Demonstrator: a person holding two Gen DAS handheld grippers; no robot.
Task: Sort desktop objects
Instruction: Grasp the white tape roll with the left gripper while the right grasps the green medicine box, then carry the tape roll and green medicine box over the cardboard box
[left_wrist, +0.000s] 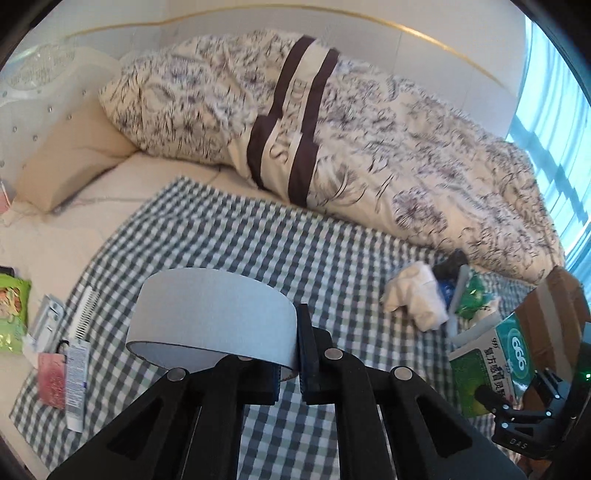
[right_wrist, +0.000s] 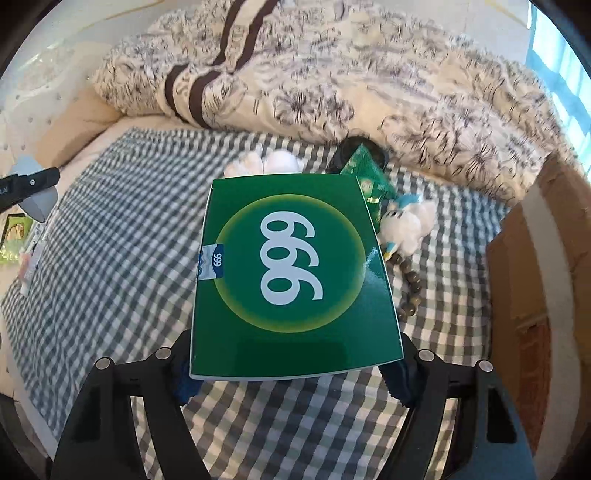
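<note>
A: Left wrist view first. What is the left gripper (left_wrist: 291, 354) doing?

B: Its jaws are pinched on the wall of a roll of white tape (left_wrist: 210, 314), lower centre of the frame, held above the green checked cloth (left_wrist: 277, 236).

A: And around it?

B: At lower left a comb (left_wrist: 85, 309), a tube (left_wrist: 77, 384) and a pink packet (left_wrist: 51, 378) lie close together on the cloth's edge. A white plush toy (left_wrist: 417, 295) sits at right centre, and the green box (left_wrist: 491, 369) shows at lower right. A patterned duvet (left_wrist: 332, 122) fills the top.

A: Right wrist view?

B: The right gripper (right_wrist: 295, 380) is clamped on the green box (right_wrist: 295, 269), printed "999", in the middle of the frame, above the checked cloth (right_wrist: 129, 229). Behind it are the plush toy (right_wrist: 406, 225), a string of beads (right_wrist: 410, 291) and a green sachet (right_wrist: 369, 177). A cardboard box (right_wrist: 535, 258) stands at the right edge. The tape (right_wrist: 37, 201) shows at far left.
</note>
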